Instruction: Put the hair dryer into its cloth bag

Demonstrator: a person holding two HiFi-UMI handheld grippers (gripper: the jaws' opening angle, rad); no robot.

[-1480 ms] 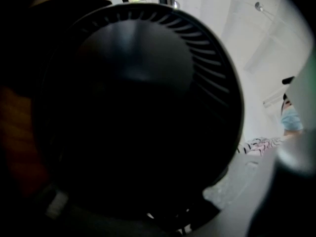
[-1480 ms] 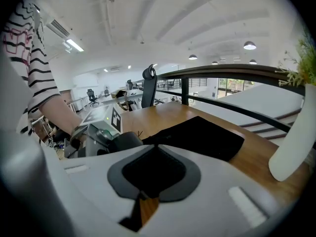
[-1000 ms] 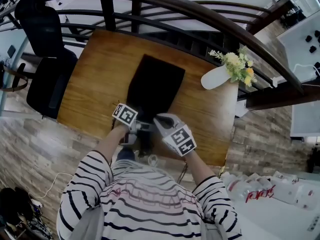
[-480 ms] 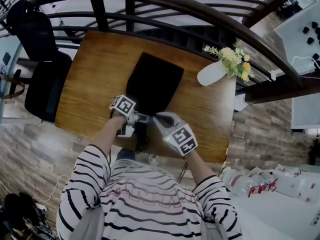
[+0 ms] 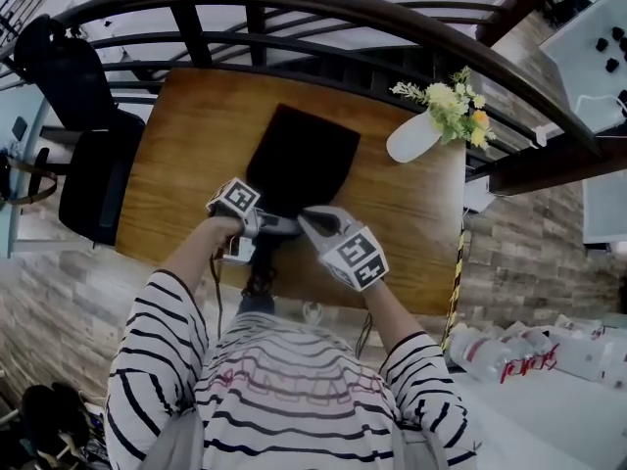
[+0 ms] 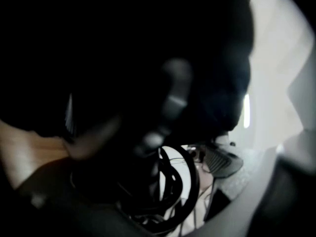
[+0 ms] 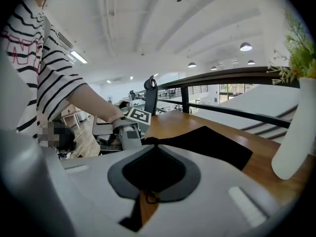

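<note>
The cloth bag (image 5: 299, 160) runs lengthwise away from the bench's (image 5: 196, 135) near edge — right tongs (image 5: 304, 219) pinch its near hem; left tongs (image 5: 266, 225), alongside, are opening around something dark and blurred.

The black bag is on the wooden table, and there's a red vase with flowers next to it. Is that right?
Not quite. The vase is white, not red, as the head view shows. The rest is right: the black bag lies on the wooden table, and the vase holds flowers and stands next to the bag.
</note>
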